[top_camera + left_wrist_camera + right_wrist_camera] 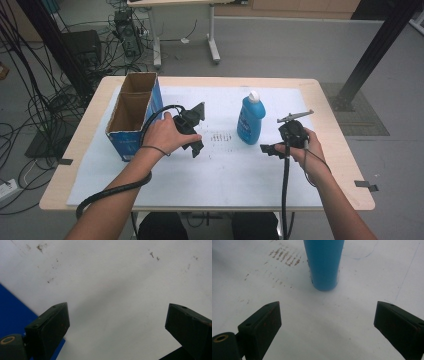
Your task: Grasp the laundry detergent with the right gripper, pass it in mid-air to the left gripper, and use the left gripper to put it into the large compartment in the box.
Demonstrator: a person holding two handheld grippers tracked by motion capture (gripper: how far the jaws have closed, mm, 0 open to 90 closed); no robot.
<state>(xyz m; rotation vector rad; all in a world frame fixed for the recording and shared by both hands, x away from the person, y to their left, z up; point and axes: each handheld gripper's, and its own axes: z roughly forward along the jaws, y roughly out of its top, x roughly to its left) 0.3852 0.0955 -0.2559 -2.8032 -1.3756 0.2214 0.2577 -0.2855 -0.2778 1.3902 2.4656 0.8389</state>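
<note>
White table cover [260, 185] bears our upright blue plastic detergent bottle [250, 119]: smooth, probably slippery; our right gripper [270, 148], jaws spread and empty, should clamp mid-body; left gripper [196, 142] also agape.

The high view looks forward and down from above the person's side, taking in the whole desk [330, 125] from near edge to far edge, with floor beyond. The left gripper view rides close over the white sheet [117, 290] beside the box [12, 307] toward the desk's left edge — facing steeply down. The right gripper view, equally close, faces the blue bottle [324, 262] near the desk's middle — a bottle [250, 117] it shares with the high view.
</note>
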